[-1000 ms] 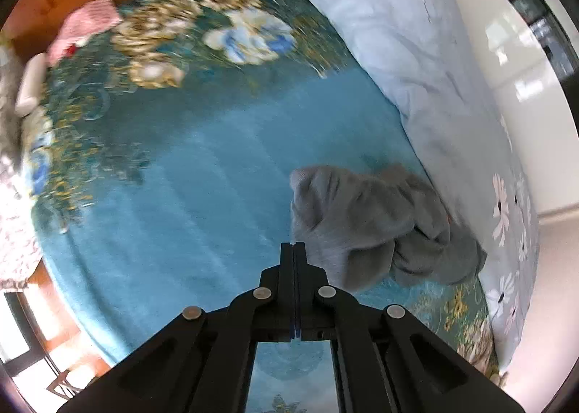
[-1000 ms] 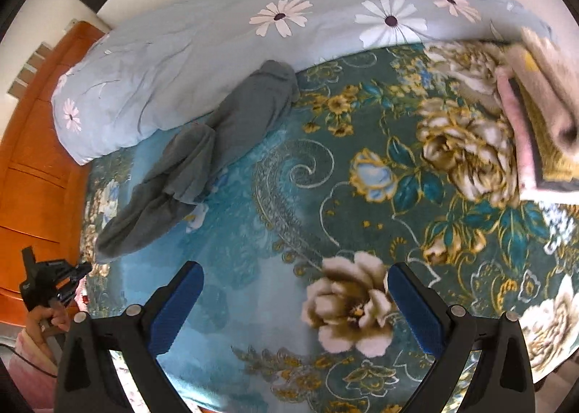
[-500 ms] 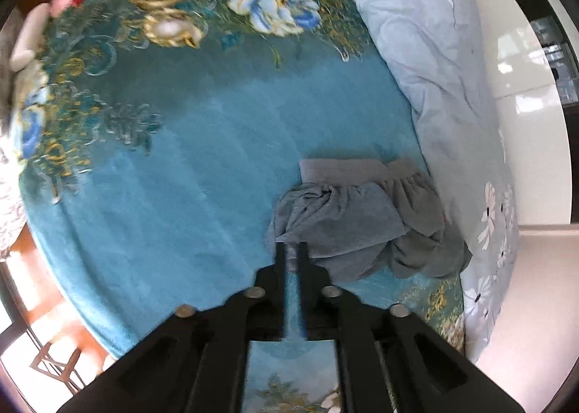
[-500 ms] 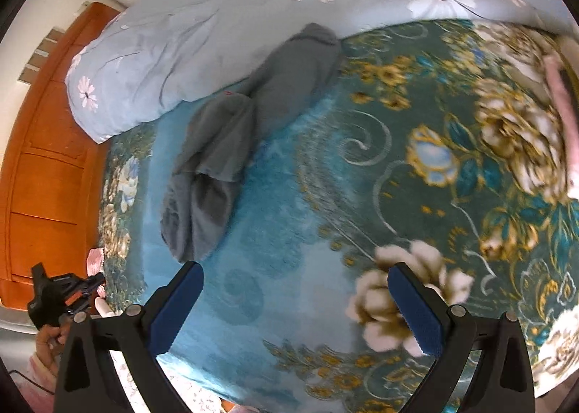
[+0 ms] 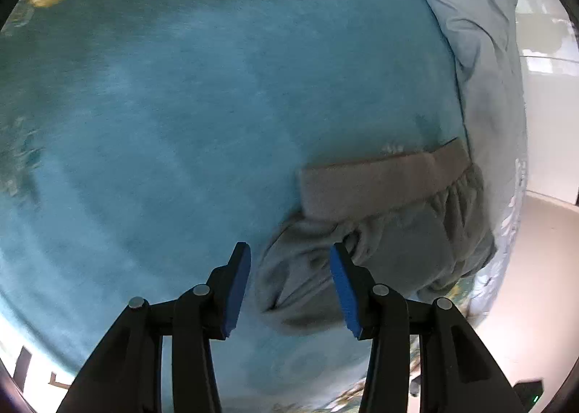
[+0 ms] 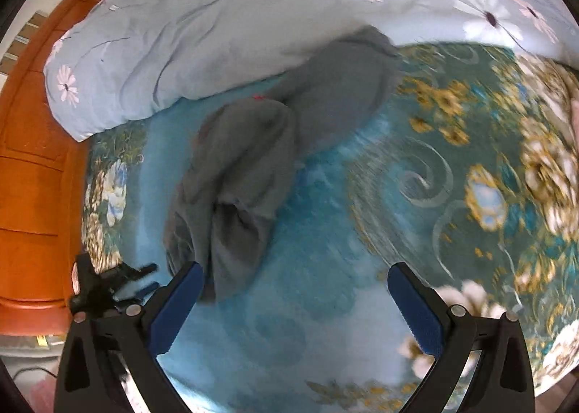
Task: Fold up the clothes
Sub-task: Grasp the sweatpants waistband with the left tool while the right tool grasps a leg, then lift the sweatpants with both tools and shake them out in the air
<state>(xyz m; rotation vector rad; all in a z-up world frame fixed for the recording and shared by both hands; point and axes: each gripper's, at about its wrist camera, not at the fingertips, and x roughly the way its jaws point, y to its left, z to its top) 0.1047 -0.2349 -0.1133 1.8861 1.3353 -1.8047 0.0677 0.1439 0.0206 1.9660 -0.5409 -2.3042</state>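
Left gripper (image 5: 289,261) is hovering with jaws spread over the near edge of the grey trousers (image 5: 380,232), pinching nothing; right gripper (image 6: 295,288) is gaping wide, empty. Trousers are lying crumpled on the teal floral blanket (image 5: 163,123), touching the pale blue duvet (image 6: 217,22) at the far side

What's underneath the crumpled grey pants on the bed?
The crumpled grey pants lie on the teal floral blanket; their far end rests against the pale blue daisy duvet. Anything beneath the folds is hidden.
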